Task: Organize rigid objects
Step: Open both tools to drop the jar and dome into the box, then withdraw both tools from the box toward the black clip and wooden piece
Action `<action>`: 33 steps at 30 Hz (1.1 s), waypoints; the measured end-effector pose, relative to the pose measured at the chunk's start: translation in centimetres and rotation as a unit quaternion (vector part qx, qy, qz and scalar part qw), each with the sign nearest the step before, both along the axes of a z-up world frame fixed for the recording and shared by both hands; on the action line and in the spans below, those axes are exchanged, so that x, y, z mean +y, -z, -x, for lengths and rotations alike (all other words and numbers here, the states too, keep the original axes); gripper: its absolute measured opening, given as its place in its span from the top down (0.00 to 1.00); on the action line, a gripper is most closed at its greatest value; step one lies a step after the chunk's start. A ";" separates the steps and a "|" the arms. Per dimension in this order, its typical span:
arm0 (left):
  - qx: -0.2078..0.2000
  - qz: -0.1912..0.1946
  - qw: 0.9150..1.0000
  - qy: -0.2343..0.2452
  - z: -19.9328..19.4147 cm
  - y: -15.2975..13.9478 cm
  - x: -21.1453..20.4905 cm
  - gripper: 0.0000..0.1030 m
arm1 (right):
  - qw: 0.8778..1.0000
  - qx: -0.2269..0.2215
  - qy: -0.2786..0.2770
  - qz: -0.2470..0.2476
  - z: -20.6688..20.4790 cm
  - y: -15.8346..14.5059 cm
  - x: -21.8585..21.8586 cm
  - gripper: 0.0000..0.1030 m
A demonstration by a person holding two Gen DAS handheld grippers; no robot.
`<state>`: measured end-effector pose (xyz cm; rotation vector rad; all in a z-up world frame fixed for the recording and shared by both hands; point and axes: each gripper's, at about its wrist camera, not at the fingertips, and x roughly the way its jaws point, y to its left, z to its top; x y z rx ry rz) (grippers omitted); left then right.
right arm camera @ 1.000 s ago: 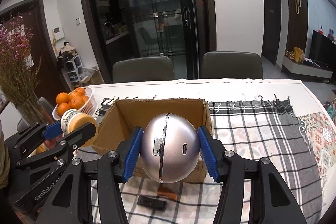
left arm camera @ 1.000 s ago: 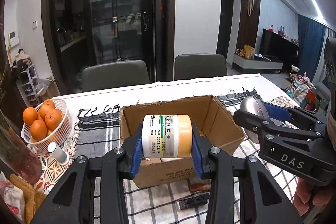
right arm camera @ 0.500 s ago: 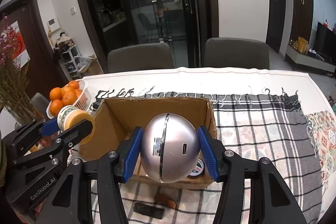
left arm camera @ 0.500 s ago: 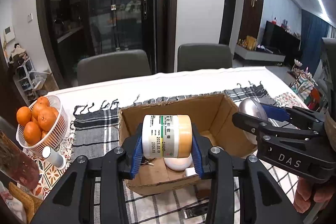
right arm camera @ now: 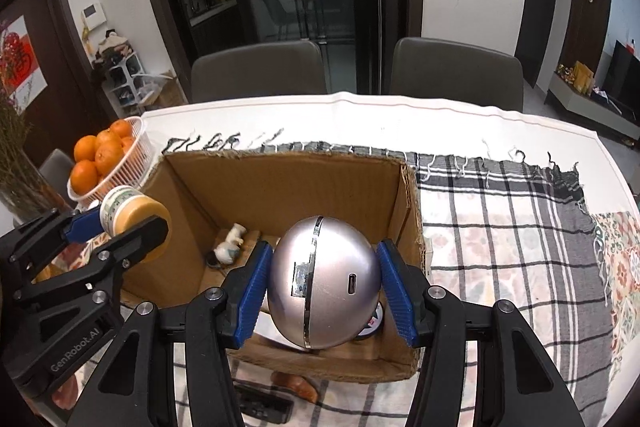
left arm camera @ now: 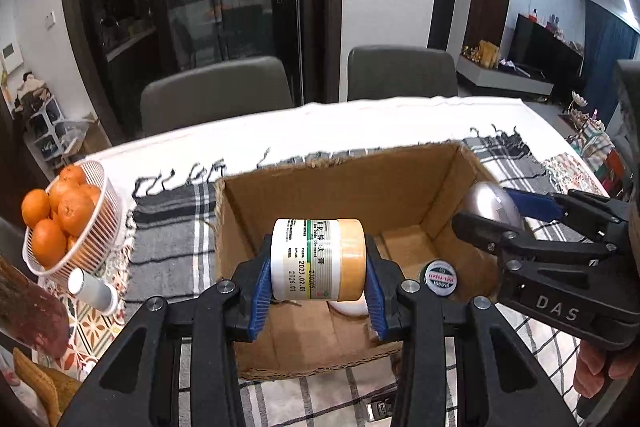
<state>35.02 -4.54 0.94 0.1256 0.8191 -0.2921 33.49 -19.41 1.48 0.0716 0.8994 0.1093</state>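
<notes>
Clamping a white ointment jar (left arm camera: 318,259) with a tan cap sideways between its blue pads, the left gripper (left arm camera: 318,285) hangs over the open cardboard box (left arm camera: 340,195). Beside it, the right gripper (right arm camera: 324,285) pinches a silver ball-shaped gadget (right arm camera: 324,281) above the box's right half. Small items, a round tin (left arm camera: 440,277) among them, already lie on the box floor. Judging by this, both loads are at the drop-off stage; next each should be lowered onto bare cardboard and released.
</notes>
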 end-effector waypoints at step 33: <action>-0.071 -0.020 0.995 -0.072 11.9 0.7 -1.2 0.27 | 0.988 -0.139 -0.048 0.046 11.2 -2.9 -0.7 0.38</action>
